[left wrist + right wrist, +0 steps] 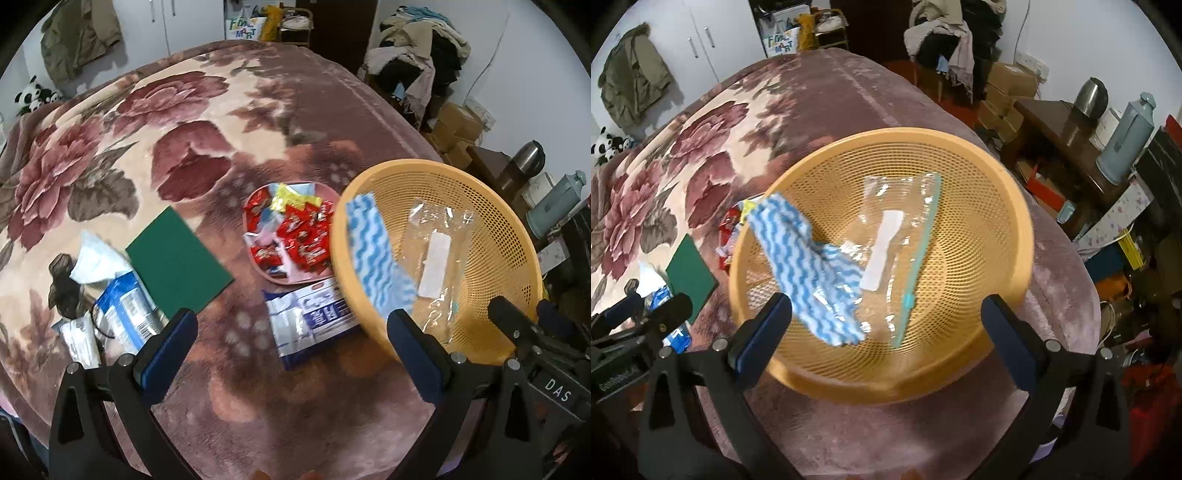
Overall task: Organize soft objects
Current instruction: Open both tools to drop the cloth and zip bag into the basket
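Note:
An orange mesh basket (480, 177) (997, 162) sits on the flowered blanket. In it lies a clear zip bag (439, 243) (908, 221). A blue-and-white wavy cloth (373, 251) (805, 266) drapes from the basket's left rim down inside. My right gripper (886, 314) hangs open over the basket's near side, holding nothing. My left gripper (293, 332) is open to the basket's left, above a white-and-blue packet (310, 325). A green pad (177, 262) (690, 277) lies further left.
A pink plate (280, 278) piled with red snack packets stands behind the packet. A blue pack (125, 314) and white tissue (96, 258) lie at the left. Off the bed's right edge stand boxes, a side table with flasks (1126, 140) and heaped clothes.

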Demonstrator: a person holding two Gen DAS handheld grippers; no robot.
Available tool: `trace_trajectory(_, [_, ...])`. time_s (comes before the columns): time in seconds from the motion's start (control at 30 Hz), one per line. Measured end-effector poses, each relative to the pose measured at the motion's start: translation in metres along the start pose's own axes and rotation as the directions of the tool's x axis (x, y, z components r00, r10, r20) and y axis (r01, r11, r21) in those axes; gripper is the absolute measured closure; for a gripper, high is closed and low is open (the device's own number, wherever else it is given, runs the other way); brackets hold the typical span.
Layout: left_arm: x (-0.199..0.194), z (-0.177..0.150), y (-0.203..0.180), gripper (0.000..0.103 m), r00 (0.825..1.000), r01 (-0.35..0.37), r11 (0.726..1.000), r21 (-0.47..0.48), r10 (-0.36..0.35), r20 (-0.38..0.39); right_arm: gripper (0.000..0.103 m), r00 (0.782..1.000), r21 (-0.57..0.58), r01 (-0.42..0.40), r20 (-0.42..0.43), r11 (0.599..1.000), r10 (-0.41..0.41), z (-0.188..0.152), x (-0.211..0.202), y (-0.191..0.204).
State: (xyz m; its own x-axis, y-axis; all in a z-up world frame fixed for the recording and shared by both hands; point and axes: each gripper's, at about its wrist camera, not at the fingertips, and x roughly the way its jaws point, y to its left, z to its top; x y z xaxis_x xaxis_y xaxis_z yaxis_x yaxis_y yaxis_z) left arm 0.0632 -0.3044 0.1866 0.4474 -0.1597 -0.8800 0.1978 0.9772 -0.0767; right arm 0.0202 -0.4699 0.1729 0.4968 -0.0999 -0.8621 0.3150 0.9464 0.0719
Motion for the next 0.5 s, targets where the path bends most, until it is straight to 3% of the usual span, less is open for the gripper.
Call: trace_trajectory(0.5, [-0.022,-0.017,0.048,0.0,1.0,-0.007,0.998,-0.065,0.009,0.022,0.0,1.0,-0.07,-0.012,0.013,0.997,0.012,-0.019,-0.013,0.054])
